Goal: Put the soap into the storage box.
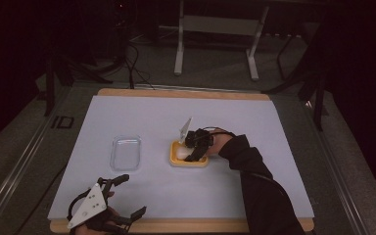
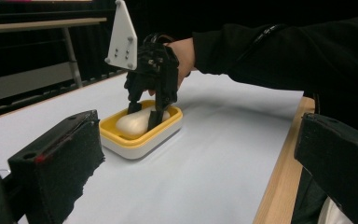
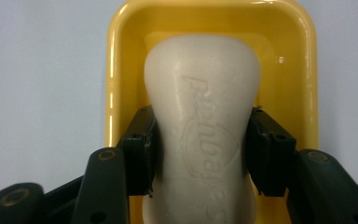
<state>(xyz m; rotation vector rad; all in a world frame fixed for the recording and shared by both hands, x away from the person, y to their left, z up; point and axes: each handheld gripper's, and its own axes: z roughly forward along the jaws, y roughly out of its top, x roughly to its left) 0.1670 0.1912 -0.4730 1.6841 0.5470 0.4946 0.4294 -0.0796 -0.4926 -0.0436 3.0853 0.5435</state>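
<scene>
A white bar of soap (image 3: 203,116) with embossed lettering lies inside a yellow soap dish (image 3: 121,60). My right gripper (image 3: 204,158) is shut on the soap, with its black pads (image 3: 140,149) pressed against both long sides. From above, this gripper (image 1: 194,155) reaches down into the dish (image 1: 188,163) near the table's middle. In the left gripper view the soap (image 2: 133,123) sits low in the dish (image 2: 140,142). My left gripper (image 1: 133,195) stands open near the front left edge, with nothing between its jaws.
A clear plastic lid or tray (image 1: 126,152) lies on the white mat (image 1: 235,122), left of the dish. The wooden table edge (image 2: 279,186) runs along the front. A metal frame (image 1: 215,24) stands on the floor beyond the table.
</scene>
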